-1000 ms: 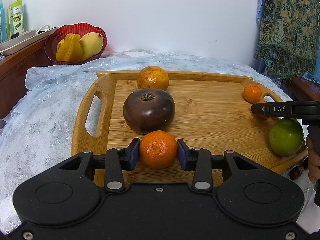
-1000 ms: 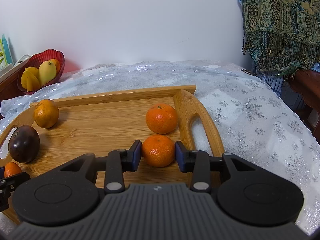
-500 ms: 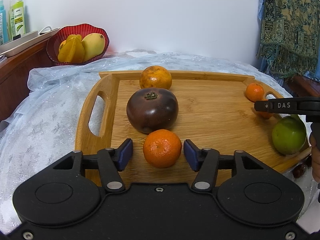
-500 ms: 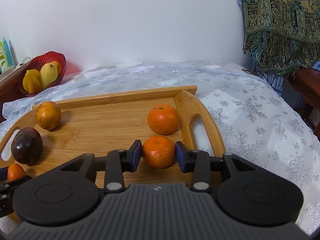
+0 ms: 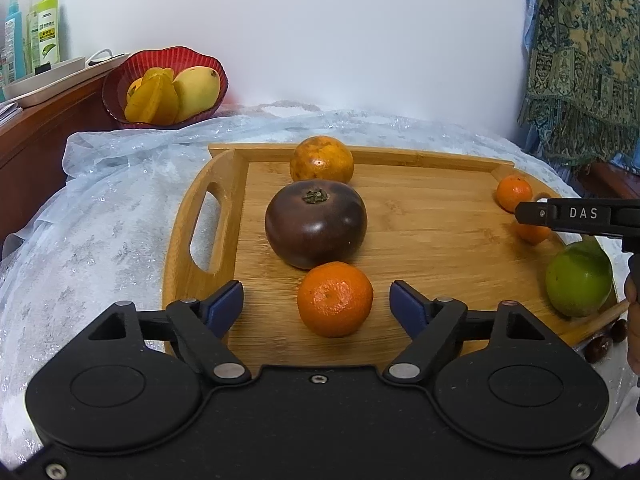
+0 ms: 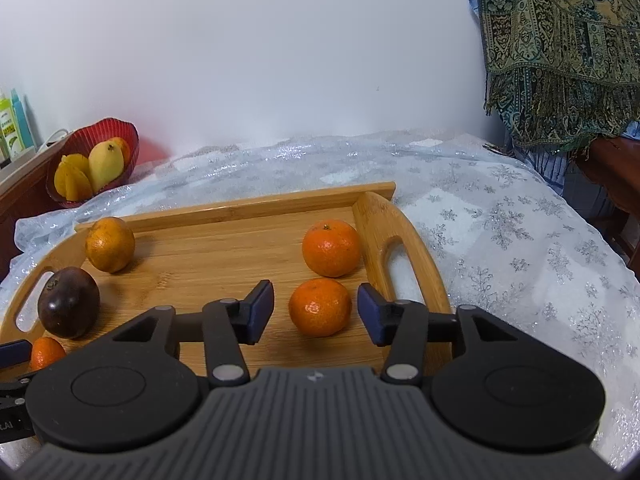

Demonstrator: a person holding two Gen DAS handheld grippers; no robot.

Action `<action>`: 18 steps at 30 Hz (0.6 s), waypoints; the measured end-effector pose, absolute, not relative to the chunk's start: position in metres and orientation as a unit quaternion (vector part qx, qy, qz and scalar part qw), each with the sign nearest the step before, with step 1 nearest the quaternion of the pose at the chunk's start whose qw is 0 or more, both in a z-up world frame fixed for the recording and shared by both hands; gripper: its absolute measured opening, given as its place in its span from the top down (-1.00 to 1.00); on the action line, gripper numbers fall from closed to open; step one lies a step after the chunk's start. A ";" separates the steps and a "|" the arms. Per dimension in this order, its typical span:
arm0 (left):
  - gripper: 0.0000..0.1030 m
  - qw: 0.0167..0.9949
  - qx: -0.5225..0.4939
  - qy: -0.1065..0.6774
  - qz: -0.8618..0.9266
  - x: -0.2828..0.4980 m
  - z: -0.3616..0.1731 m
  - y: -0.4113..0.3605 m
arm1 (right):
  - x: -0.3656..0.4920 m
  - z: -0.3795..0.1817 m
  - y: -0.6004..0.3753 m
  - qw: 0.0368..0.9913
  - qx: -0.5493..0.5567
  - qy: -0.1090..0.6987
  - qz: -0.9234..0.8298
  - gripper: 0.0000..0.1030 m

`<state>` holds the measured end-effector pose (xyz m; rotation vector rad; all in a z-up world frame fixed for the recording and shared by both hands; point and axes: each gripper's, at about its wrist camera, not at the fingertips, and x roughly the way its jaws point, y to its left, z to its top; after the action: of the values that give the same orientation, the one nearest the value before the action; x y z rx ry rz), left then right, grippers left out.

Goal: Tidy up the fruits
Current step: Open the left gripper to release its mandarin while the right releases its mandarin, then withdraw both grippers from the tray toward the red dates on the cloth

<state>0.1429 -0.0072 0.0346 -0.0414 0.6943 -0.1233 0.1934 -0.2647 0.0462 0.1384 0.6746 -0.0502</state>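
A wooden tray lies on the cloth-covered table. My left gripper is open around a small tangerine resting on the tray, jaws apart from it. Behind it sit a dark purple fruit and a mottled orange. My right gripper is open around another tangerine by the tray's right handle, with a second tangerine just behind. A green fruit sits at the tray's near right edge.
A red bowl of yellow fruit stands at the back left on a wooden ledge with bottles. A patterned cloth hangs at the right. Small dark fruits lie off the tray.
Both grippers have opened and let go of their tangerines, which now rest on the tray. The left opened first, the right only in the last half second.
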 end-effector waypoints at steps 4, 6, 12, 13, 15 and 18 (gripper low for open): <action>-0.61 0.940 -0.025 0.335 -0.060 0.140 0.037 -0.006 | 0.188 0.050 -0.264 0.944 0.073 0.322 -0.029 -0.39; -0.65 0.941 -0.027 0.331 -0.061 0.137 0.039 -0.005 | 0.183 0.052 -0.265 0.946 0.078 0.314 -0.030 -0.47; -0.73 0.944 -0.032 0.321 -0.068 0.123 0.045 -0.003 | 0.162 0.061 -0.270 0.951 0.108 0.286 -0.036 -0.66; -0.75 0.945 -0.033 0.319 -0.069 0.120 0.046 -0.003 | 0.158 0.063 -0.271 0.953 0.114 0.279 -0.038 -0.67; -0.78 0.945 -0.039 0.315 -0.072 0.113 0.049 -0.001 | 0.149 0.066 -0.274 0.956 0.121 0.265 -0.044 -0.73; -0.82 0.947 -0.052 0.304 -0.084 0.100 0.054 0.002 | 0.135 0.074 -0.274 0.964 0.114 0.234 -0.054 -0.77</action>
<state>0.1003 0.0016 0.0541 -0.1063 0.6198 -0.1702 0.1348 -0.2743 0.0741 0.2298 0.4744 -0.1085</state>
